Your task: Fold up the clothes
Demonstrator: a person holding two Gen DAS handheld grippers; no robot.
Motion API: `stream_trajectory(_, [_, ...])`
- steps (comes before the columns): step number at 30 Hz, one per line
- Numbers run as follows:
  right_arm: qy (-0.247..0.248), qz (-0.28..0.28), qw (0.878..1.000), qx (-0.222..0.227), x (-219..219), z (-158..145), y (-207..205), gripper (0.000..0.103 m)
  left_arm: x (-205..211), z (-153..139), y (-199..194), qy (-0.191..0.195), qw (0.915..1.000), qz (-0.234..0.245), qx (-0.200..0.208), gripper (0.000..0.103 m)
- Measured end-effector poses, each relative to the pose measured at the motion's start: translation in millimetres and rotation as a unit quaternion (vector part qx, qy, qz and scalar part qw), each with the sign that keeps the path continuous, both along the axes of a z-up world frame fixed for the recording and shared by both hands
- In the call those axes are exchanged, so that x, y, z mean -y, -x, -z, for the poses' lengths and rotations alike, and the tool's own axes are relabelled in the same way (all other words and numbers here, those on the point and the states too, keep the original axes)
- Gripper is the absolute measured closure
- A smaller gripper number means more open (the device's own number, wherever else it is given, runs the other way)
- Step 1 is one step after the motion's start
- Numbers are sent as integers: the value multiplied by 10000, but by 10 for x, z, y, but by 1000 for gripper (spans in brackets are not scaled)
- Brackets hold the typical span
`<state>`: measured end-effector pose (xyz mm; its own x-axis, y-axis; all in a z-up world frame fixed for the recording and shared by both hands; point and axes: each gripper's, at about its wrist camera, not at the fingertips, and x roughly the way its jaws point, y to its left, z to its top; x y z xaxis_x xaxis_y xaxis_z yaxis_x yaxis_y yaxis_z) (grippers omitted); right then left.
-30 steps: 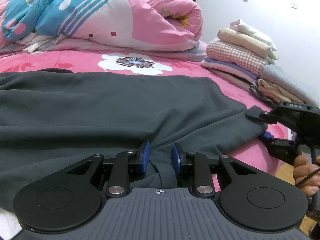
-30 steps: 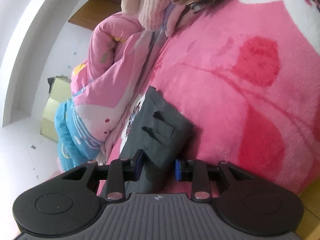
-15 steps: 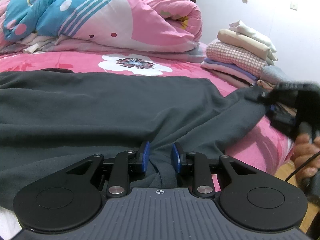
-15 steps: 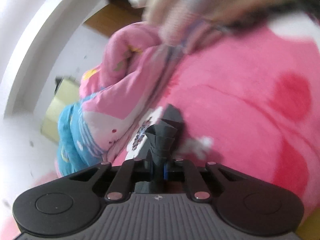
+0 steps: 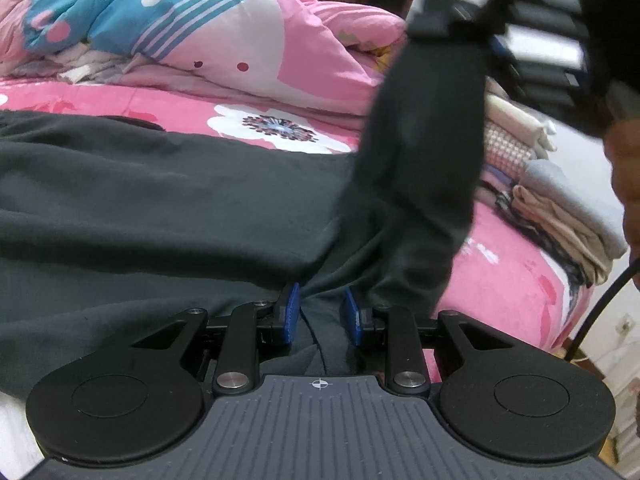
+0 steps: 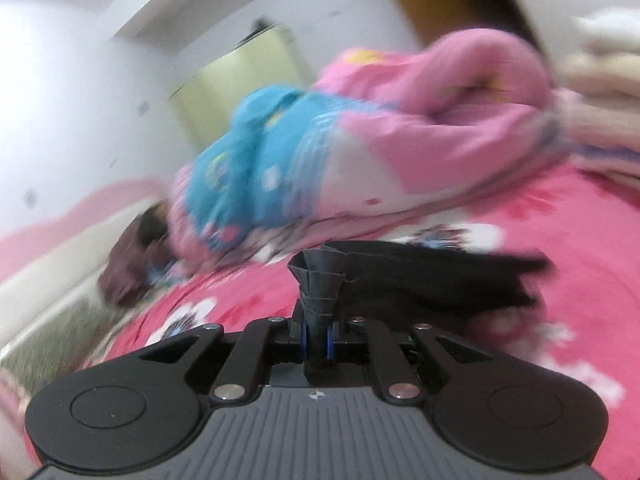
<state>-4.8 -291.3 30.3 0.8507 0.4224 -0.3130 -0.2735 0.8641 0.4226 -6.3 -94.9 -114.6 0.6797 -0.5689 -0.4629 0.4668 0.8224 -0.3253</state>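
Your left claw sits at the bottom centre of its frame, its blue pads partly closed and pinching a bunched fold of the dark grey garment. That grip looks like an anchor: it pins the near edge to the bed so the cloth has a fixed line to fold about.

Your right claw is pressed almost together on a pleated end of the same garment, which stands up between the pads in the lower middle of its view. From the left view, that claw hangs in the upper right of the frame with a sleeve-like strip draped from it down toward the anchored fold. Holding the strip high keeps it clear of the body, ready, I judge, to be laid across.

The rest of the garment lies spread across the left and centre. Beyond it are the rolled pink quilt at the top and the stack of folded clothes at the right edge.
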Motion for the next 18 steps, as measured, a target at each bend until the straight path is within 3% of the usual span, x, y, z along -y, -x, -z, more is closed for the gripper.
stream_trajectory(7, [629,-1172,9910,-121,-817,-80,-184,95,-157,37,-37,512,9986,18,-161,77])
stream_trajectory(13, [1217,-1982,9719,-365,-1393,14,-274,95,-427,75,-54,1163,9924,49,-398,78])
stream_trajectory(18, [1541,-2484,9551,-482,-1731,120,-319,95,-674,46,51,1228,9918,28,-357,77])
